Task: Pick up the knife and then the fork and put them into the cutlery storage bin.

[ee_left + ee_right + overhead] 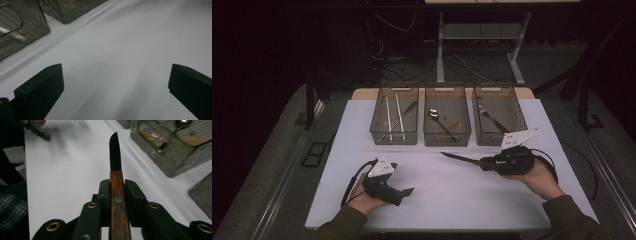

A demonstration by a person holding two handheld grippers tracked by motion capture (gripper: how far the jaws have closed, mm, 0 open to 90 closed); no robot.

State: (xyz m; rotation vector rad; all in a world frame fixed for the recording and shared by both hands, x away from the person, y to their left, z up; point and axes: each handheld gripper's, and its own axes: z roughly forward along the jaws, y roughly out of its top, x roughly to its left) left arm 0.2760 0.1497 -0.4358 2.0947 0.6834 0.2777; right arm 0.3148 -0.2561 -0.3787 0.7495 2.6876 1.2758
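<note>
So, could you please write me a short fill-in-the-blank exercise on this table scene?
1. The right gripper is shut on the wooden handle of a ____.
2. The left gripper has its jaws ____, with nothing between them.
3. At the far side of the table stand ____ mesh baskets in a row.
4. The middle basket holds a ____.

Missing words: knife; open; three; spoon
</note>
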